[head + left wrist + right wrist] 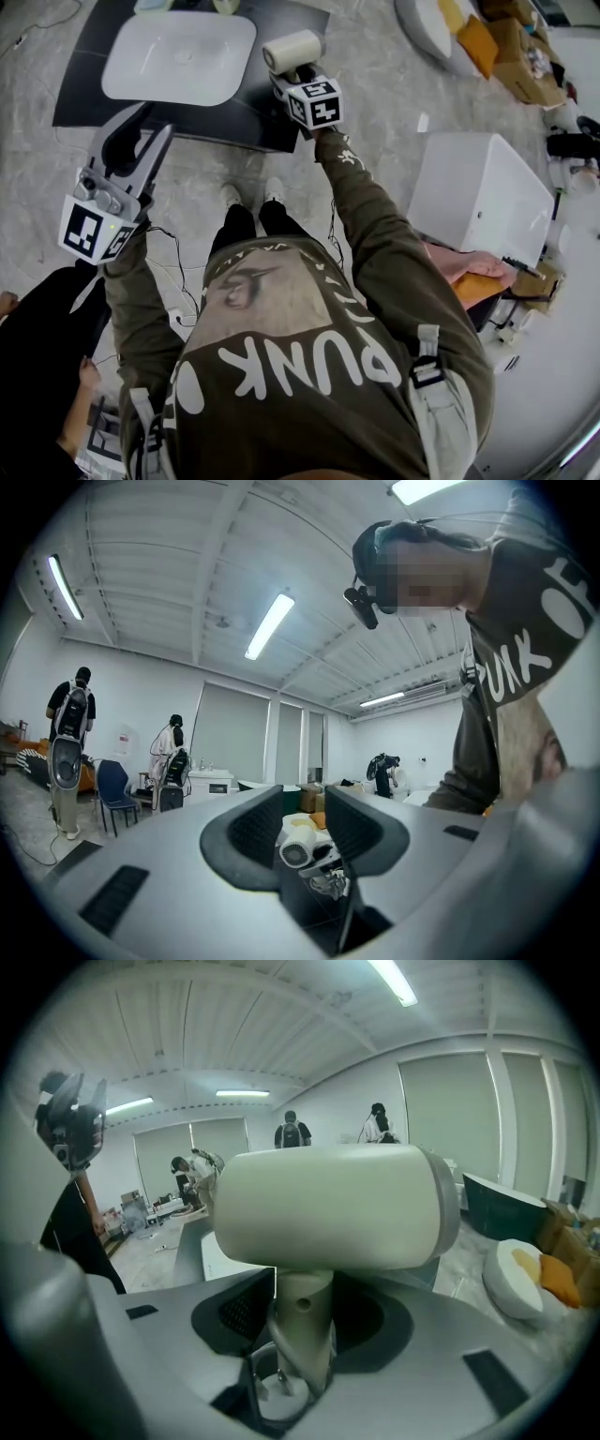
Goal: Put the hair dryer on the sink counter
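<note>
The right gripper (pixel 292 79) is pinching the handle of the cream hair dryer (pixel 292 49). In the right gripper view the 2 jaws press on either side of that handle, with the barrel (pixel 328 1206) lying crosswise above them. Seen from the head view, the hair dryer is held in the air over the front right part of the dark sink counter (pixel 234 117), just right of the white basin (pixel 178 56) set into it. It does not appear to rest on the surface, though the steep angle makes the height hard to judge. The left gripper (pixel 153 120) is off the counter's front left edge, over the grey floor (pixel 375 84), with its tips reaching toward that edge. Its 2 jaws are spread with nothing between them. In the left gripper view (pixel 303 803) the gap only frames the hair dryer (pixel 298 847) farther off. A white cabinet (pixel 478 197) stands on the floor well to the right of the counter, apart from it.
</note>
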{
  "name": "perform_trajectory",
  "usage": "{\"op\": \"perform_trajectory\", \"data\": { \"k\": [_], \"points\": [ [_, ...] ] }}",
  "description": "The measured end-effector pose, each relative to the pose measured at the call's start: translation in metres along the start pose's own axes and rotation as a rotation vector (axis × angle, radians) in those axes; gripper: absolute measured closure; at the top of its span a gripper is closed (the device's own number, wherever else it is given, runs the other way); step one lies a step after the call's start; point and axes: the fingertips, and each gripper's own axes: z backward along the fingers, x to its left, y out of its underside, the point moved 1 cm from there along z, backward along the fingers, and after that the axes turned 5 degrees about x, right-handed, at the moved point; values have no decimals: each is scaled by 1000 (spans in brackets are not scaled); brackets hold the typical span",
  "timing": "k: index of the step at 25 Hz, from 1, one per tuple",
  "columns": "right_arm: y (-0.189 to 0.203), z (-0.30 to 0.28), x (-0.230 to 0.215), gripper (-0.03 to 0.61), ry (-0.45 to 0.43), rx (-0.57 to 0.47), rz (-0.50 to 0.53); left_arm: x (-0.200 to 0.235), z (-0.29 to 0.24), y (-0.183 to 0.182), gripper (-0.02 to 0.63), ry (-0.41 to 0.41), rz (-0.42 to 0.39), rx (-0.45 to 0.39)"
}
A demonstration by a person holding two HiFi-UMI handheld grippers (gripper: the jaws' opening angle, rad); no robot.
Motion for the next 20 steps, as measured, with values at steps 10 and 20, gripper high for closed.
{"op": "perform_trajectory", "data": {
  "k": [10,20],
  "points": [
    [2,-49,-4,388,-9,133,-13,-1,-2,-11,472,9,-7,-23],
    [29,-85,-26,385,54,282,-74,1,0,-11,472,19,-14,-23]
  ]
}}
